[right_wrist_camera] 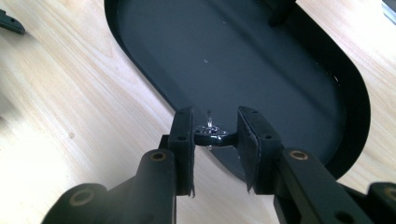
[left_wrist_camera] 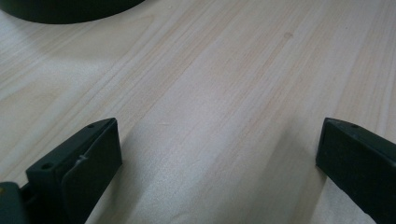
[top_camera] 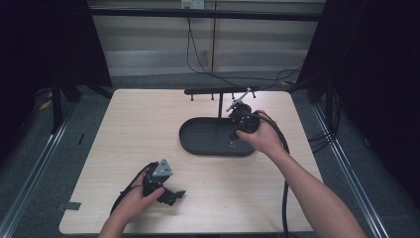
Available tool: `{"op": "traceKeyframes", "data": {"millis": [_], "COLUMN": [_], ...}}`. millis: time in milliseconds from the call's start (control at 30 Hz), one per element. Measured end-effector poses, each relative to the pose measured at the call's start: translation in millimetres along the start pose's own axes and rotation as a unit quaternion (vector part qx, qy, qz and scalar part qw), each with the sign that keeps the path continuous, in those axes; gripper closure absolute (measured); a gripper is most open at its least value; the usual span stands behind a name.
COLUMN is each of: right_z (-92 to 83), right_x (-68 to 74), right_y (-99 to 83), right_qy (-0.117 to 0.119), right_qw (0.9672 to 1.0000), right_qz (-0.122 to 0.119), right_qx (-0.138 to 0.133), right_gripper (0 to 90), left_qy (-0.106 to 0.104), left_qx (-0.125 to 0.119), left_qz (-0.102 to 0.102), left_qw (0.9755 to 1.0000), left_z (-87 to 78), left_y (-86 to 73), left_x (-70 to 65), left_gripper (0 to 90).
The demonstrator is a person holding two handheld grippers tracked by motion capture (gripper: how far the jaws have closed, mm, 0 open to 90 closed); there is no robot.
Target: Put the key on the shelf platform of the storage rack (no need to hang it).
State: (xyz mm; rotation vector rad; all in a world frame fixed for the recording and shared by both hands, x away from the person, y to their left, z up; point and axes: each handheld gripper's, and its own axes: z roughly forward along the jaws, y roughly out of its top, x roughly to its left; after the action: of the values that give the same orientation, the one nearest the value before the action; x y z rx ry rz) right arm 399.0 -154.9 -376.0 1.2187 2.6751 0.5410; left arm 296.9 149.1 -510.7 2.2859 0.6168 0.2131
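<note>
Left hand point(top_camera: 132, 202) sits low near the front edge of the counter point(top_camera: 138, 124), gripping the left tongs point(top_camera: 174, 194), whose jaws are spread wide just above the wood. Right forearm point(top_camera: 317, 193) reaches farther across the counter; the right hand point(top_camera: 262, 139) tips the right tongs point(right_wrist_camera: 215, 135) downward, jaws pinched on a small shiny metal piece point(right_wrist_camera: 210, 132).

Three cameras: one overhead, two riding low.
High view looked forward and down over the whole table point(top_camera: 148, 124); both gripper views sat close above the wood, each catching the black oval tray point(right_wrist_camera: 355, 93).
</note>
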Motion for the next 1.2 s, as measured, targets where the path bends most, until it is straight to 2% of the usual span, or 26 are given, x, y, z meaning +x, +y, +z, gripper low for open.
{"op": "traceKeyframes", "data": {"millis": [333, 967, 1200], "right_z": [4.5, 32.7, 43.6], "right_x": [-6.7, -11.9, -10.4], "right_y": [5.9, 9.4, 10.7], "right_qy": [-0.006, -0.018, -0.027], "right_qw": [0.9999, 0.9996, 0.9995], "right_qz": [0.009, 0.02, 0.011], "right_qx": [0.0, 0.004, 0.007], "right_gripper": [68.4, 68.4, 68.3], "left_qy": [0.001, 0.0, 0.0], "left_qx": [0.0, 0.0, 0.0], "left_qz": [0.002, 0.0, 0.0], "left_qw": [1.0, 1.0, 1.0], "left_z": [-0.1, -0.1, 0.0], "left_y": [0.1, 0.0, 0.0], "left_x": [0.3, 0.1, 0.1], "left_gripper": [0.0, 0.0, 0.0]}}
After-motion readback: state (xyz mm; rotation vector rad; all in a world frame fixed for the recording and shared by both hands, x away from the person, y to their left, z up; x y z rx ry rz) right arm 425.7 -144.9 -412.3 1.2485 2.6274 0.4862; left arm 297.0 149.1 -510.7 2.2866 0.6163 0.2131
